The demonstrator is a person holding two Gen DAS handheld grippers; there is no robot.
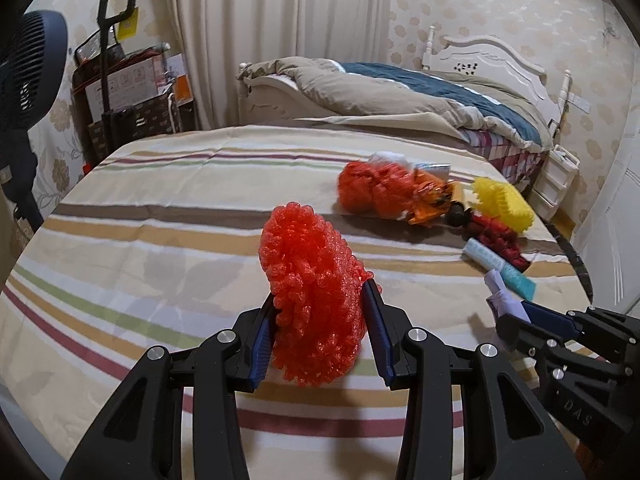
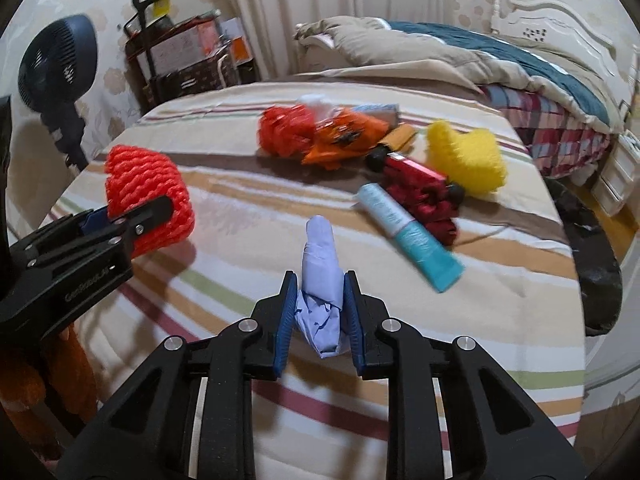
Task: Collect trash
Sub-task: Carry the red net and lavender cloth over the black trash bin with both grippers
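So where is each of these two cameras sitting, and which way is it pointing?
Left wrist: sits on the left gripper, looking forward over the striped table; its fingers clamp red foam netting.
Right wrist: sits on the right gripper, facing likewise; its fingers clamp crumpled pale paper.
Shared: each shows the other gripper, the yellow netting, the bed.

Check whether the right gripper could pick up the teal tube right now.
Probably not as things stand: the right gripper is already shut on a crumpled pale-blue paper. The path to the teal tube on the striped cloth looks unobstructed, but the fingers are occupied.
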